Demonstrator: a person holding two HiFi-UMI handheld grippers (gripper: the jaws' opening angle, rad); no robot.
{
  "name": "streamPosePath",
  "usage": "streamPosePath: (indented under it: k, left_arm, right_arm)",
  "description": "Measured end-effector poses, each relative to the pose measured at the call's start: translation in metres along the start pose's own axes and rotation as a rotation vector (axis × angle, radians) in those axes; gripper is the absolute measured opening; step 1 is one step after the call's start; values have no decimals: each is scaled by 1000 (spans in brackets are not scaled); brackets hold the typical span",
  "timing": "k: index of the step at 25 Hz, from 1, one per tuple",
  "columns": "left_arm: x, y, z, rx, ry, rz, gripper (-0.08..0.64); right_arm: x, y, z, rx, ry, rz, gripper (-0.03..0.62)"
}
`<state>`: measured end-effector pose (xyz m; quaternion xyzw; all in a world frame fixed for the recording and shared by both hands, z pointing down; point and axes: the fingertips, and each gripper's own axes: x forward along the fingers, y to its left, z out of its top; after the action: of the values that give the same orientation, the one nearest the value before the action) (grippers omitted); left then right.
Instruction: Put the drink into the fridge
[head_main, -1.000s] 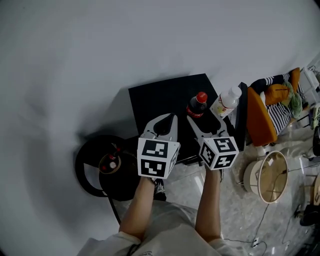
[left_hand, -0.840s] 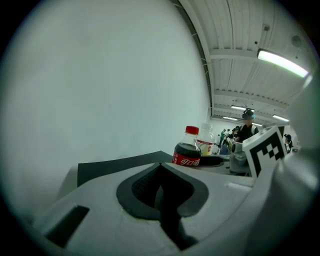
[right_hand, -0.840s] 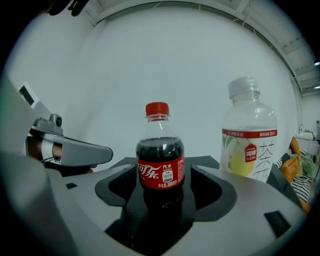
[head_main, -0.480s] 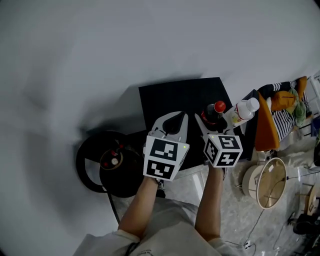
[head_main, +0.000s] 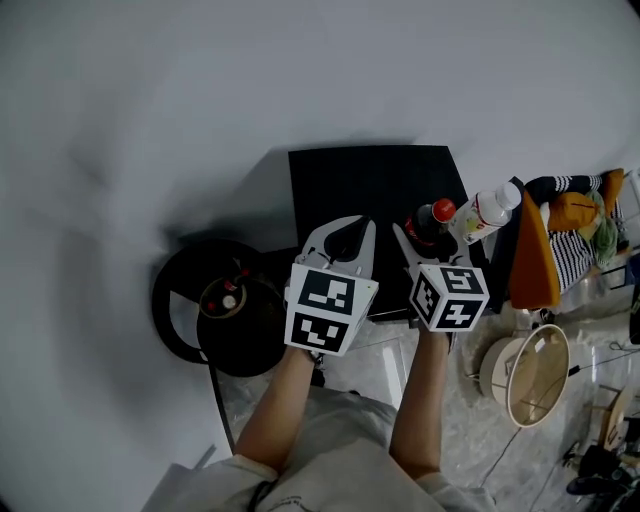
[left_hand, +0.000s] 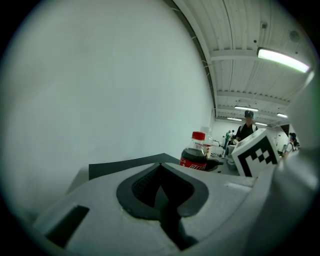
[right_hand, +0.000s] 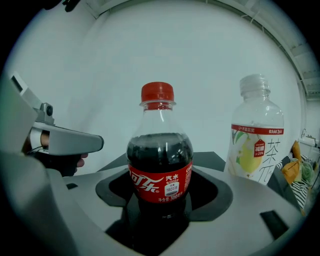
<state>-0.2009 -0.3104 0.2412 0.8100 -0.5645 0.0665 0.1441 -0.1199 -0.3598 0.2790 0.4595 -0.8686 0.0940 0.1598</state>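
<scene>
A cola bottle (head_main: 431, 221) with a red cap stands on a black top (head_main: 370, 185) by a white wall. My right gripper (head_main: 418, 236) is shut on its lower body; in the right gripper view the cola bottle (right_hand: 160, 160) fills the hollow between the dark pads. My left gripper (head_main: 345, 236) hovers just left of it, shut, nothing in it. From the left gripper view the cola bottle (left_hand: 196, 155) shows past the closed gripper (left_hand: 161, 190). A clear pear-drink bottle (head_main: 484, 214) with a white cap stands right of the cola; the right gripper view shows this pear-drink bottle (right_hand: 257, 145) too.
A black round object (head_main: 215, 320) sits on the floor at the left. A round wooden basket (head_main: 527, 375) and orange and striped clothes (head_main: 545, 235) lie at the right. A person (left_hand: 247, 128) stands far off in the room.
My right gripper has moved forward until the cola bottle sits between its jaws. The left gripper stays beside it. The head view has shifted a little.
</scene>
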Motion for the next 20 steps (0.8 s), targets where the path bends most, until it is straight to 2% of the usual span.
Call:
streamPosePath:
  k: [3,9,15,20]
  left_arm:
    - [-10,-12,-5,1,2,17,9]
    - [-31,-39,-8,-43,-39,43,9]
    - [-54,-68,-14,-60,-71,69,9]
    - [-69,-97,-38,-73,-66,86,9]
  right_arm:
    - [-13,6,-6,-14,4,39,293]
    - [-39,13,-16,-23,-25,110,293]
    - [-74,17,-24,-36,-106,115,293]
    - [-108,16,-37,-42,-151,112,293]
